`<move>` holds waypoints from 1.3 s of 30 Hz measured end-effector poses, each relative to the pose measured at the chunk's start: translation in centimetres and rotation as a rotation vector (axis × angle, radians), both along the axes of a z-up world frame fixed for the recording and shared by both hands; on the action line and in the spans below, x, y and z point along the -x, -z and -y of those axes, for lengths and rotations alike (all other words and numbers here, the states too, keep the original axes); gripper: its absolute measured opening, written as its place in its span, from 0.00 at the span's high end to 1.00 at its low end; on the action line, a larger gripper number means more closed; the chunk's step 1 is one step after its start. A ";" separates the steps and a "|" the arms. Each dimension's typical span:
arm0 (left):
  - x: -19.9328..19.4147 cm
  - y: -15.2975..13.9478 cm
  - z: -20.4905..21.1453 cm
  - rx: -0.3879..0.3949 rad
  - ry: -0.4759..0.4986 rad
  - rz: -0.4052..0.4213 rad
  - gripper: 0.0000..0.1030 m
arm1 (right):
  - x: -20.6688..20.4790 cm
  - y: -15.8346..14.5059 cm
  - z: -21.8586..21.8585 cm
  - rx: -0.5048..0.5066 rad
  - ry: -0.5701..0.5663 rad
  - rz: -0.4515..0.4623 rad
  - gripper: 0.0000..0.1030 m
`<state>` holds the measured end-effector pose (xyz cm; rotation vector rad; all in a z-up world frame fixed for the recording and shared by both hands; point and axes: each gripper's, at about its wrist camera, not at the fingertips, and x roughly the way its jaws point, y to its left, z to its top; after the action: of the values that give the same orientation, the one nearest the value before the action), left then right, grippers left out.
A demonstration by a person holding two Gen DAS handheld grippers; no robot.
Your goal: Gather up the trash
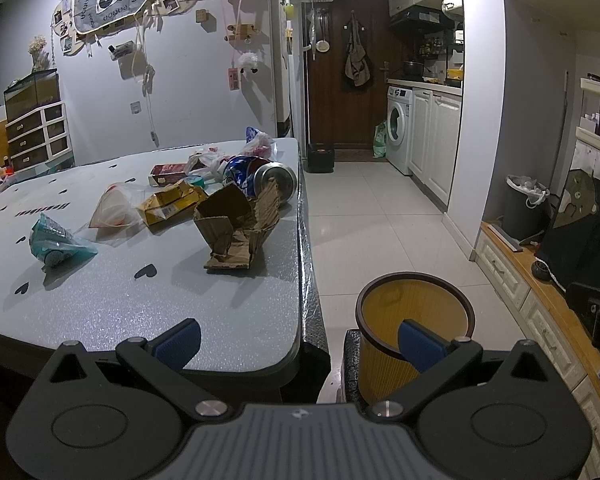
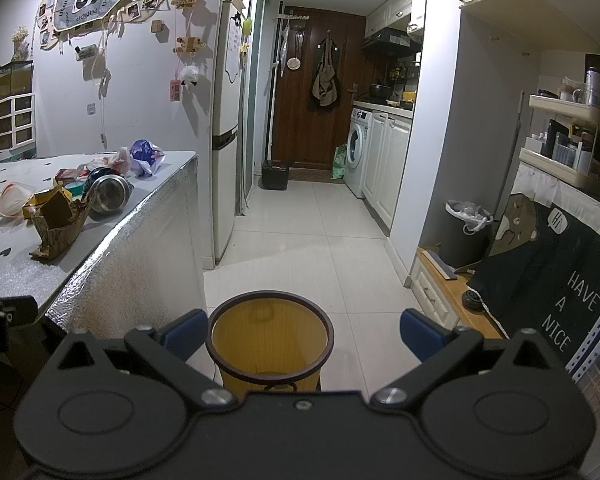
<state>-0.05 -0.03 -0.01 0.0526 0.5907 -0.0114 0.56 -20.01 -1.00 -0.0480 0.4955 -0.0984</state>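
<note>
A: Currently, where is the torn brown cardboard piece [image 1: 236, 226] lying?

B: On the grey heart-print table [image 1: 148, 304], at eleven o'clock from the left gripper [image 1: 300, 340], which is nearer. Both it and the right gripper [image 2: 302, 334] are standing wide, holding nothing. The yellow ribbed wastebasket [image 2: 270, 344] is sitting at twelve o'clock, right gripper.

A lived-in home: beyond the table [image 1: 148, 300] stand a fridge [image 2: 225, 120], washing machine [image 1: 399, 128] and kitchen cabinets [image 1: 434, 140].
</note>
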 end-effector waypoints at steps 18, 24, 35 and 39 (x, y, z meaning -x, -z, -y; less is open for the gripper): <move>0.0 0.0 0.0 -0.001 -0.001 0.001 0.00 | 0.0 0.0 0.2 0.001 0.000 -0.001 0.00; 0.0 0.0 0.0 -0.001 -0.001 0.002 0.00 | 0.0 0.0 0.2 0.002 -0.001 -0.001 0.00; 0.0 0.4 -0.7 0.007 -0.016 0.009 0.00 | 0.0 0.2 0.9 -0.006 0.006 0.003 0.00; -0.3 -0.1 -1.6 0.011 -0.054 0.024 0.00 | -0.6 0.7 -0.3 -0.007 -0.024 0.024 0.00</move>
<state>0.26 1.54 0.11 0.0262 0.5680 0.0379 1.14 -19.73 -1.69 -0.0454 0.4712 -0.0736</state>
